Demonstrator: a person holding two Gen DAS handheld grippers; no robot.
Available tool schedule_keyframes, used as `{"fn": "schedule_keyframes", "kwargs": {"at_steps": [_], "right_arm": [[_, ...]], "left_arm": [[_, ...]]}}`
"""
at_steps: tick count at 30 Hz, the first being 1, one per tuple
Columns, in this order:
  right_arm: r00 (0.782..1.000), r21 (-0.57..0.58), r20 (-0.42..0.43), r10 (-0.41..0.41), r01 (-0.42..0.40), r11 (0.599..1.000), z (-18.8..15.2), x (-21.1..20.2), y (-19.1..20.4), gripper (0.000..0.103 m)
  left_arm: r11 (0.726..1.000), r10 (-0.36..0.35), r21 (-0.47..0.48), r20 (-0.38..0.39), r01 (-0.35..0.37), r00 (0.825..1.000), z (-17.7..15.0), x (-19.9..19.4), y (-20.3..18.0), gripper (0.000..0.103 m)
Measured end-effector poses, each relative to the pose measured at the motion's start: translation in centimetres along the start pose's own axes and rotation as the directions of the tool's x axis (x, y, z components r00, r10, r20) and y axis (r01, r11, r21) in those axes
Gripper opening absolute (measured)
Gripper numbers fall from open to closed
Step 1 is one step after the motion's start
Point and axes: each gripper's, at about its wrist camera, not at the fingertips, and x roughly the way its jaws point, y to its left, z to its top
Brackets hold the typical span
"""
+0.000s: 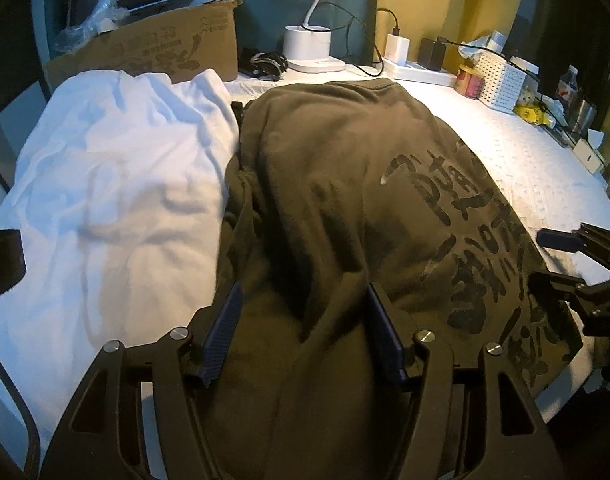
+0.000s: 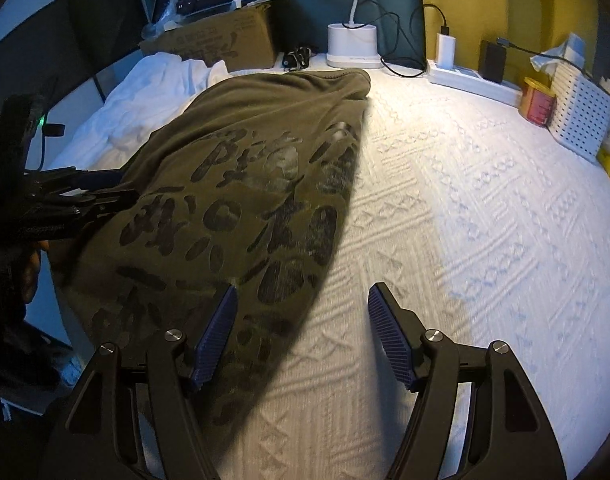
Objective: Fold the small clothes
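Note:
An olive-green garment with large black printed characters lies folded lengthwise on the white textured table cover; it also shows in the right wrist view. My left gripper is open, its jaws spread over the garment's near end, with cloth between them. My right gripper is open over the garment's right edge, one finger over cloth and one over the bare cover. The right gripper also shows in the left wrist view, at the garment's right edge. A white garment lies crumpled to the left.
A cardboard box stands at the back left. A white lamp base, a power strip with chargers, a red tin and a white perforated basket line the back right. The white cover stretches right.

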Motion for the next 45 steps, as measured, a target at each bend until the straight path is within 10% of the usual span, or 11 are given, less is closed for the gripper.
{"fn": "schedule_keyframes", "kwargs": {"at_steps": [10,14,45], "right_arm": [[1.000,0.047,0.011,0.004,-0.004,0.999,-1.9,-2.0,-1.2,0.072],[1.000,0.064,0.017,-0.004,0.003,0.998,-2.5,-2.9,-1.8,0.072],[0.969,0.267,0.117,-0.217,0.180,0.947,-2.0,-10.6,-11.7,0.073]], "left_arm": [[1.000,0.000,0.021,0.029,-0.001,1.000,-0.6,-1.6,-2.2,0.063],[0.998,-0.034,0.056,0.052,0.031,0.998,-0.6,-2.4,-4.3,0.085],[0.976,-0.169,0.171,0.227,0.132,0.959,5.7,-5.6,-14.7,0.099]]}}
